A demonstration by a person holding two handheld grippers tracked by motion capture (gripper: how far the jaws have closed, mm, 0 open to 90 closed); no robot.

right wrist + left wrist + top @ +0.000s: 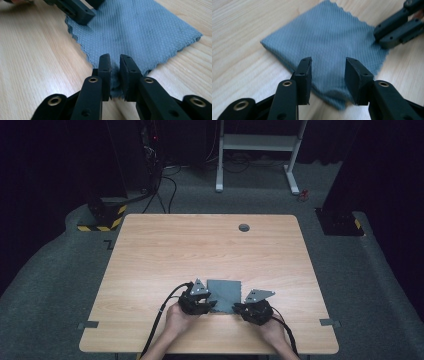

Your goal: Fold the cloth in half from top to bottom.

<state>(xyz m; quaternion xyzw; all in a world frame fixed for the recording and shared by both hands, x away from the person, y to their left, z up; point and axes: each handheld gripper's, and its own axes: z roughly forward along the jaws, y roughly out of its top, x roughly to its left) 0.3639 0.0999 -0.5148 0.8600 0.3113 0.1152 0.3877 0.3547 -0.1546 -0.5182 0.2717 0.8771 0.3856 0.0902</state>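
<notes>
Two sets of black tongs worked a folded grey waffle-weave cloth that lay flat on the pale wooden bench, near its front edge. The left tongs stood half apart, astride the cloth's near-left corner and not pressing it. The right tongs stood at a narrow gap over the near-right corner, with fabric between the pads; whether they still pinched it could not be told. Letting go cleanly probably called for opening both pairs fully and lifting straight up, so that no edge dragged. From above, the person's hands hid the cloth's near edge.
</notes>
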